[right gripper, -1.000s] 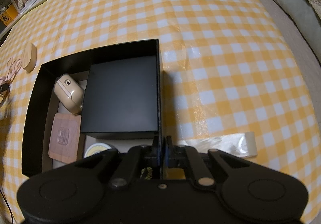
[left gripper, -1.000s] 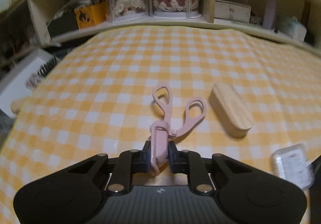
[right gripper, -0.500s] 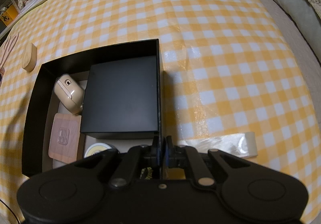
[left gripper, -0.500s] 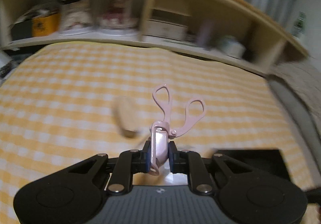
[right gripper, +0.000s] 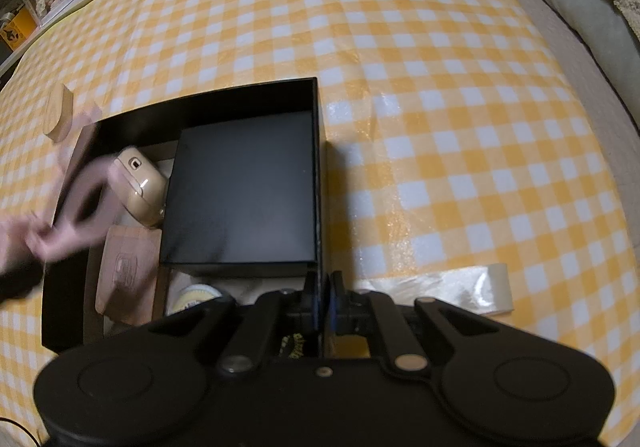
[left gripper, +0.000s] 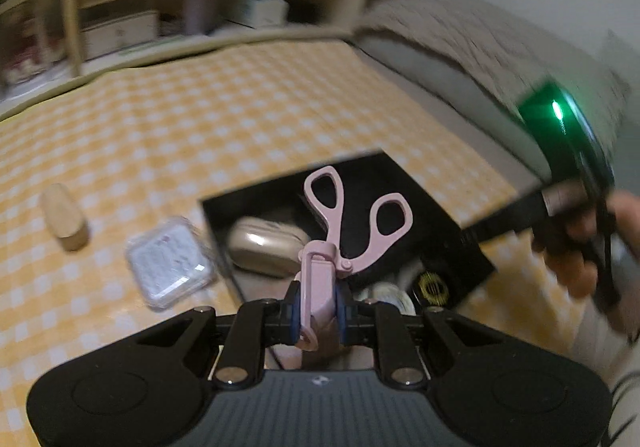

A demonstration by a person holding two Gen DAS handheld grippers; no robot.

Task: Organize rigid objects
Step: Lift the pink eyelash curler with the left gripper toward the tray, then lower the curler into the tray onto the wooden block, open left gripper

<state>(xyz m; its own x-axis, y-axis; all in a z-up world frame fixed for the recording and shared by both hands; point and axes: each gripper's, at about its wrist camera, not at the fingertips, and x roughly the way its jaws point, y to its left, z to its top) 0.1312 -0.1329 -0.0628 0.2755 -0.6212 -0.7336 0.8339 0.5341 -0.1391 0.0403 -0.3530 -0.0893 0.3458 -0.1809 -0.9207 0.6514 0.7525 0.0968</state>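
Evidently carrying: left gripper (left gripper: 316, 307) pinching pink eyelash curler (left gripper: 340, 223) at frame centre, above black box (right gripper: 120, 119); right gripper (right gripper: 322, 299) clamping box wall, likely steadying.

Smeared by motion in the right wrist view: pink eyelash curler (right gripper: 86, 193) over the black box's (right gripper: 248, 95) left side. Shelf contents (left gripper: 120, 31) blurred beyond telling. Round tin (right gripper: 198, 295) half hidden behind the right gripper (right gripper: 322, 307).
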